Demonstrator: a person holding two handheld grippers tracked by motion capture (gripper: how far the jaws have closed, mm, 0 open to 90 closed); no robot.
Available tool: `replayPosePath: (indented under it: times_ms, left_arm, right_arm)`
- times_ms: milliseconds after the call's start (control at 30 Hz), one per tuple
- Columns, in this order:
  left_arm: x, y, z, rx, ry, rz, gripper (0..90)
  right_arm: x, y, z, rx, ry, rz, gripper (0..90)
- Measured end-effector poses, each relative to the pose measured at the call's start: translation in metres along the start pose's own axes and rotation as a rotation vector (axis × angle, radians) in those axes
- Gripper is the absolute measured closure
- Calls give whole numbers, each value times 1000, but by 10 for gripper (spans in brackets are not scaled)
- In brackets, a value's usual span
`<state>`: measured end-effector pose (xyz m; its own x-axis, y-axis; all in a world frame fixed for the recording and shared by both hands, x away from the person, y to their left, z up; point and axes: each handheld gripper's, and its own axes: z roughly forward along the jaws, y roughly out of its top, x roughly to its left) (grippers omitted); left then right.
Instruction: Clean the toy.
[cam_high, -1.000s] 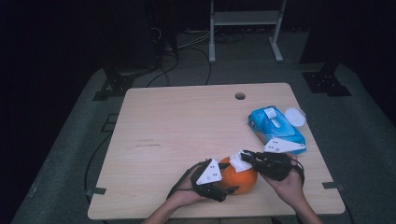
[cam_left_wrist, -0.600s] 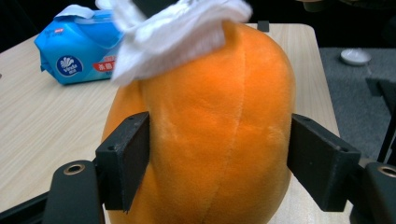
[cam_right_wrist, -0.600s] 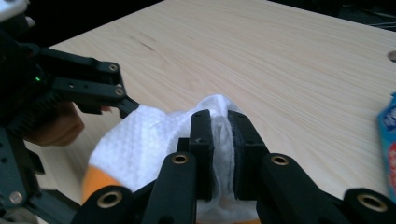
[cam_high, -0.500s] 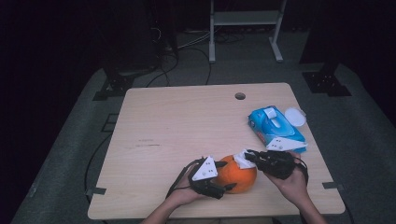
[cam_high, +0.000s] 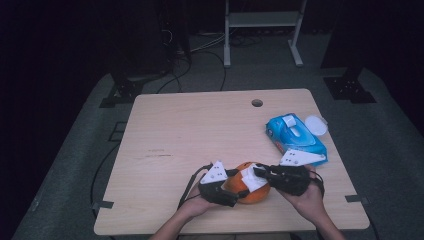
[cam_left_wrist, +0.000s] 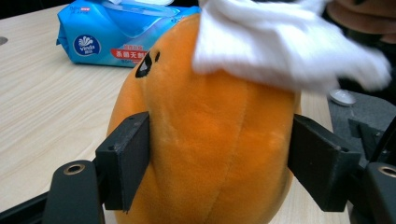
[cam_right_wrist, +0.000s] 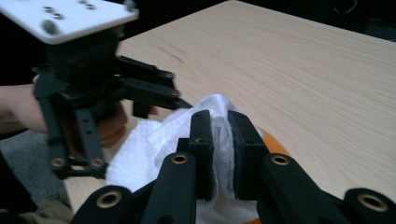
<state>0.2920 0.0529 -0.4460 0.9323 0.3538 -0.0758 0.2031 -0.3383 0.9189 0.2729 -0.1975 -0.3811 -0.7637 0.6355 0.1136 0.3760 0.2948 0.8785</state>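
- The orange plush toy (cam_high: 248, 186) sits near the front edge of the table (cam_high: 200, 130), right in front of the person, wedged between both tools.
- The left hand-held gripper (cam_high: 223, 191) is clamped on it from the side. In the left gripper view the two black pads press into the plush toy's flanks, about half open because the toy is fat. My guess is it's there purely to pin the toy so it can't roll or slide while the other side works on it.
- The right hand-held gripper (cam_high: 257, 172) has its jaws pinched nearly shut on a white wipe (cam_right_wrist: 154, 140). In the right gripper view the cloth is squeezed into a thin fold between the pads.
- The wipe lies draped over the top of the plush toy, touching it, so this looks like a wiping job: one tool holds, the other rubs.
- The blue pack of wet wipes (cam_high: 295, 137) lies off to the right on the table, well apart from the toy, with its flap up. The wipe presumably came from there, and it's parked out of the way.
- A small white round lid (cam_high: 316, 125) sits just beside the pack, near the table's right edge.
- The black stitched mark on the toy, maybe an eye, faces the pack in the left gripper view.
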Motion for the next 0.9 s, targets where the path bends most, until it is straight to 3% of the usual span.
replayPosePath:
  times_ms: [100,133,200,300,367,500,667,800,867,900]
  left_arm:
    - [4,-1,-3,-5,-7,-23,254]
    - [8,-2,-5,-6,-10,-39,254]
    - [11,-3,-6,-17,-9,-68,252]
    - [14,-3,-6,-20,-8,-83,250]
    - [16,-4,-6,-27,-3,-122,250]
    - [20,-6,-8,-31,0,-145,249]
    - [21,-6,-9,-34,8,-158,249]
    - [22,-6,-8,-45,10,-174,249]
    - [21,-5,-7,-43,18,-167,247]
    - [20,-4,-6,-39,21,-158,239]
  right_arm:
    - [-11,-3,-2,-5,-26,29,796]
    - [-22,-10,-4,0,-53,68,796]
    - [-30,-17,-5,6,-64,100,796]
    - [-30,-18,-5,9,-64,106,799]
    - [-20,-12,-4,-2,-54,77,800]
    - [-3,-7,-1,-9,-32,22,797]
    - [-11,-9,-1,-13,-23,35,793]
    - [-24,-17,-2,10,-63,75,793]
    - [-24,-17,-2,9,-62,85,796]
    - [-17,-13,-2,2,-66,63,798]
